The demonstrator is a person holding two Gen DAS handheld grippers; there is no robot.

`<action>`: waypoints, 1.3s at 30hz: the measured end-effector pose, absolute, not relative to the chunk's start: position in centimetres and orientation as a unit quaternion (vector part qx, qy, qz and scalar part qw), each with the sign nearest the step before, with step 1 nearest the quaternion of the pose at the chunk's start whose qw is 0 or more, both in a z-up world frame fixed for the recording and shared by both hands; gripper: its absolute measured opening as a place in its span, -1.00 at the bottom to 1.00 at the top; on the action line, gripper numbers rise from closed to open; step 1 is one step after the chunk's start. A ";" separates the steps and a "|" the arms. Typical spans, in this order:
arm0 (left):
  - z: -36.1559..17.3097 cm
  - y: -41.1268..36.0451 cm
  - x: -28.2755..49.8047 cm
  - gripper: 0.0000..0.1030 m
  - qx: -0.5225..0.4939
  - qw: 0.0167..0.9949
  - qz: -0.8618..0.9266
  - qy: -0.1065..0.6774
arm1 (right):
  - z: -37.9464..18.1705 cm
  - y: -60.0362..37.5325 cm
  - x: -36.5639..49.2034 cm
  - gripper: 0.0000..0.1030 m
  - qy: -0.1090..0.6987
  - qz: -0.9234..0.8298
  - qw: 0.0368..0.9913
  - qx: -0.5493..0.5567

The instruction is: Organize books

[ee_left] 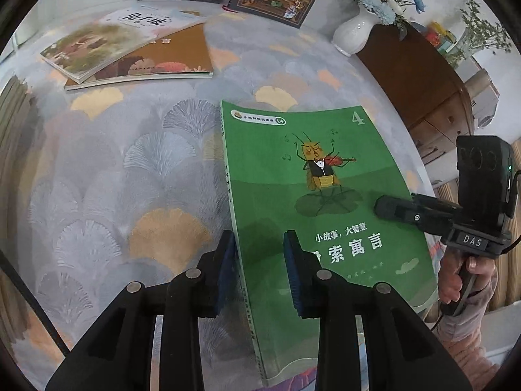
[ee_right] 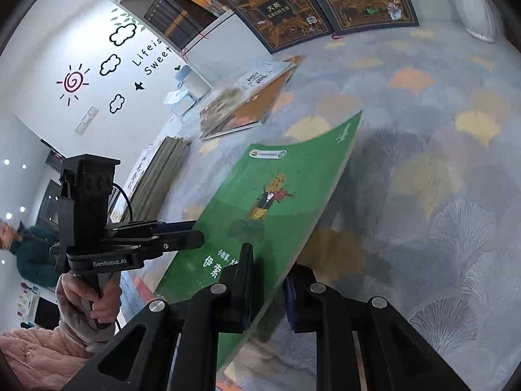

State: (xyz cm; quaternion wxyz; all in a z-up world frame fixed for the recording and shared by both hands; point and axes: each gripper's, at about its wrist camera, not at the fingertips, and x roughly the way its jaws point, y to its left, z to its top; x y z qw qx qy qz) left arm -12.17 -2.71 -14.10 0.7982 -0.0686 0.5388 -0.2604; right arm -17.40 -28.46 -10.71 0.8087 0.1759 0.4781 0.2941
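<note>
Left wrist view: both grippers, left (ee_left: 259, 270) and right (ee_left: 390, 210), pinch the green book (ee_left: 312, 202), lifted over the worktop (ee_left: 130, 163); a small stack (ee_left: 130, 55) waits near the far edge, several books unsorted.

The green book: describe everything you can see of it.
The green book is a thin paperback with a glossy green cover showing a cartoon insect playing a violin, white Chinese title characters and a "4" in one corner. It is lifted clear of the patterned tablecloth, tilted, its cover bowing slightly. The left tongs grip its spine edge and the right tongs its opposite edge, both shut on it.
</note>
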 end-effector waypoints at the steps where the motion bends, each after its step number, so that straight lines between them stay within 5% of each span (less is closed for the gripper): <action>1: -13.9 -2.6 -12.2 -0.47 -0.066 0.799 -0.262 0.538 | -10.4 -28.4 -17.4 -0.66 0.478 0.294 0.808 0.178; 18: -11.9 1.5 -11.6 -0.42 -0.099 0.792 -0.297 0.525 | -6.3 -23.9 -19.5 -0.66 0.453 0.290 0.828 0.156; 39: -15.1 -0.4 -11.4 -0.42 -0.101 0.747 -0.320 0.574 | -7.9 -25.6 -19.5 -0.66 0.471 0.254 0.827 0.176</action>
